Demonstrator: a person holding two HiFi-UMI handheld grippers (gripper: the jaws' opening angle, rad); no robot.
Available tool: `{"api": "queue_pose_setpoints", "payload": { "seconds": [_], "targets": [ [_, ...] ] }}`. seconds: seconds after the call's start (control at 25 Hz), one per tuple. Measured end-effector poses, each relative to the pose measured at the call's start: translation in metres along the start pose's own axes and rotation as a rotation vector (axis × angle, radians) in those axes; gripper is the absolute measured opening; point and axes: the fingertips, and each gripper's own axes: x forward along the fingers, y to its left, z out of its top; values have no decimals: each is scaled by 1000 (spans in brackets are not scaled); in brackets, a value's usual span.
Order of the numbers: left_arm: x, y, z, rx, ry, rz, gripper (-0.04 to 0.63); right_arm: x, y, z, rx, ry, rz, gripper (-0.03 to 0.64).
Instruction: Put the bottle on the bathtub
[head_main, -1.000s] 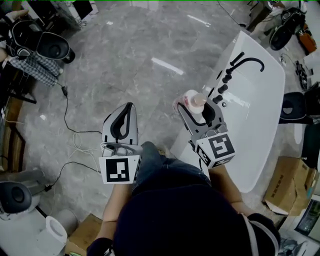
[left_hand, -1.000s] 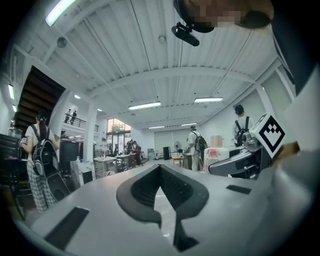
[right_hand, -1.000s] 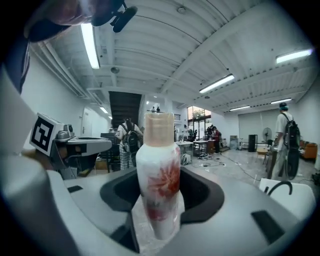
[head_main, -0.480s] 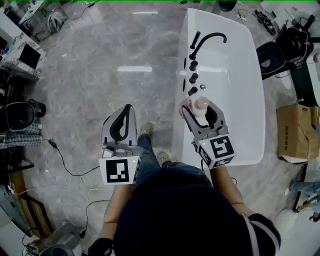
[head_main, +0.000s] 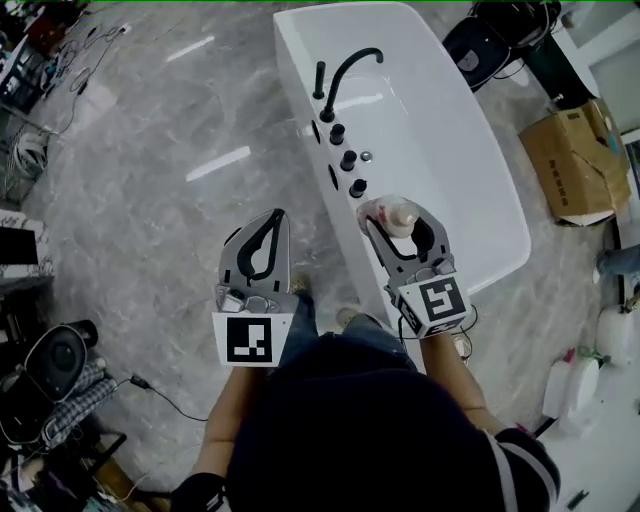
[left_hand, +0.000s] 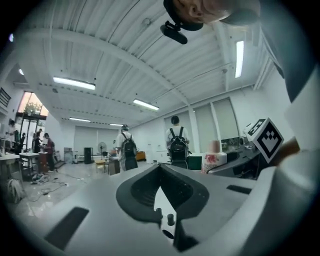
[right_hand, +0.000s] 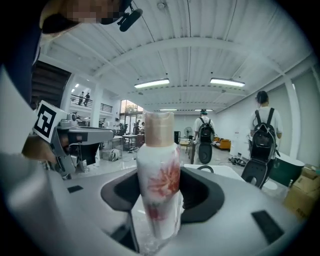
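Note:
A white bottle (head_main: 402, 213) with a red flower print and a beige cap stands upright between the jaws of my right gripper (head_main: 398, 207), which is shut on it. In the right gripper view the bottle (right_hand: 159, 185) fills the middle, clamped at its lower body. In the head view the bottle hangs over the near left edge of the white bathtub (head_main: 460, 130), just past the black knobs (head_main: 347, 160). My left gripper (head_main: 274, 218) is shut and holds nothing, over the grey floor left of the tub. From the left gripper view the bottle (left_hand: 215, 159) shows at the right.
A black arched faucet (head_main: 350, 70) rises from the tub's left deck. A cardboard box (head_main: 575, 160) sits right of the tub, with white jugs (head_main: 570, 385) further down. A cable (head_main: 160, 395) trails on the marble floor at the left. People with backpacks stand far off.
The view has swung round, so the bathtub has shifted from the right to straight ahead. The bottle now hangs over the tub's near edge. Both grippers keep their state.

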Motion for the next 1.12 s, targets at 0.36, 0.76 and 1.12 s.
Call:
{"api": "queue_pose_setpoints", "payload": {
  "seconds": [0.36,0.76,1.12],
  "targets": [
    [68,-25,-12,-2,9,-312,23,-5,-34,-18,68,43,-238,238],
    [107,-65,-55,20,98,-492,23,1,-54,-79,116,136,-322,238],
    [141,-84,-114,4,219,-514,23,27,-83,-162,161,241,-282,238]
  ]
}}
